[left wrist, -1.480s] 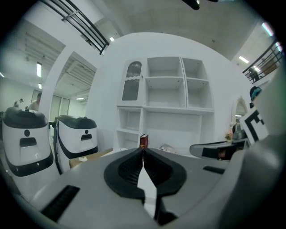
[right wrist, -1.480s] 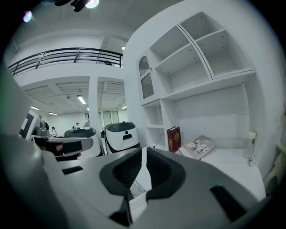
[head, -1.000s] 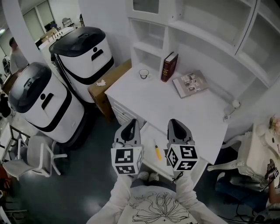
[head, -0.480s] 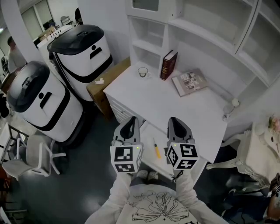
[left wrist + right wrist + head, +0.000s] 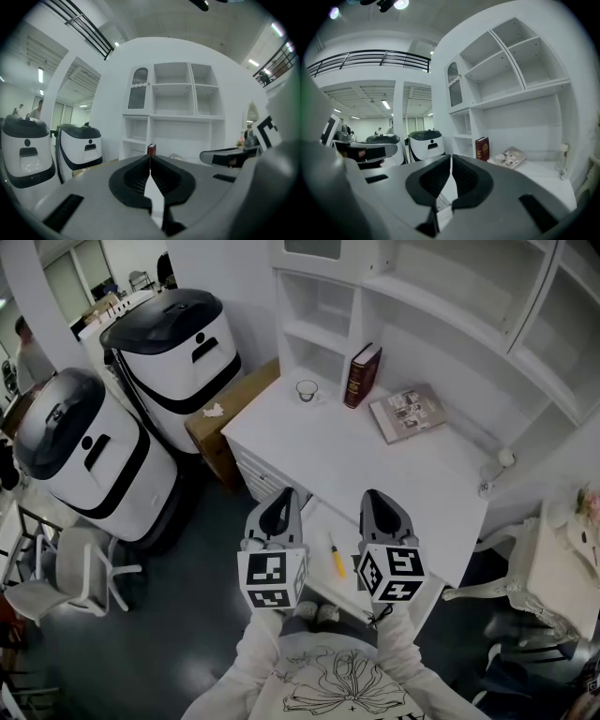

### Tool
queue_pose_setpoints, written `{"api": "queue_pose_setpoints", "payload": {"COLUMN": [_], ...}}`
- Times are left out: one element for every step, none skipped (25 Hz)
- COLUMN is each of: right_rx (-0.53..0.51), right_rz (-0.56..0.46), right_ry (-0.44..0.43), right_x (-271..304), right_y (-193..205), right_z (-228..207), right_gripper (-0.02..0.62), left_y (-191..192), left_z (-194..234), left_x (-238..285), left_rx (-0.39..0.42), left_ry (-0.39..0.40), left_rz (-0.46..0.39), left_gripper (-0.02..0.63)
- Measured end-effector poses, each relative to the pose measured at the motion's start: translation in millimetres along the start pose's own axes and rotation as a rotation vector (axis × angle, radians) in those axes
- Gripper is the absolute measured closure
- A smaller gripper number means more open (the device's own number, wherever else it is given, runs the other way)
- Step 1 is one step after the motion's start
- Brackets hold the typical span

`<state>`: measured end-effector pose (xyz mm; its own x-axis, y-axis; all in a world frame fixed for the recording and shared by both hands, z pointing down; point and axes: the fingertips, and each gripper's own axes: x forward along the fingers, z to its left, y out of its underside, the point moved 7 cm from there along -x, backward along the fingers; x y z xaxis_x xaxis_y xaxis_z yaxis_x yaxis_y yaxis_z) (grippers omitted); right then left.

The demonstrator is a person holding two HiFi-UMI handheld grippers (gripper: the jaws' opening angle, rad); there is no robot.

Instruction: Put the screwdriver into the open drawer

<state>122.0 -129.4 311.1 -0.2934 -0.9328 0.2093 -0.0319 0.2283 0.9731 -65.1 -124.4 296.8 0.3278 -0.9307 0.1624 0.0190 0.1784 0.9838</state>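
Left gripper point(image 5: 280, 504) and right gripper point(image 5: 377, 502) side by side, jaws pressed together, empty. Between them, yellow screwdriver point(image 5: 336, 557) lies in the table's open drawer point(image 5: 319, 526).

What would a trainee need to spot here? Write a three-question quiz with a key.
1. True or false: the left gripper holds the screwdriver.
2. Which lies flat on the desk? A. the red book B. the magazine C. the cup
3. Fill in: the jaws of the right gripper are ____.
Key: 1 false, its jaws are together with nothing between them; 2 B; 3 shut.
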Motion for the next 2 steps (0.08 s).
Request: {"api": "queue_pose_setpoints", "payload": {"right_rx": [0.000,0.001], "right_rz": [0.001,0.001], "right_ry": [0.001,0.002], "right_x": [0.0,-0.1], "right_y": [0.1,0.1], "right_z": [0.1,0.3], "right_gripper": [0.581,0.583], "left_y": [0.0,-0.1], "left_z": [0.3,0.6], "left_x": [-0.1,-0.3], "left_rx": [0.000,0.000], "left_ry": [0.000,0.000], "left_rz": [0.001,0.002], "left_gripper": [0.598,0.598]}}
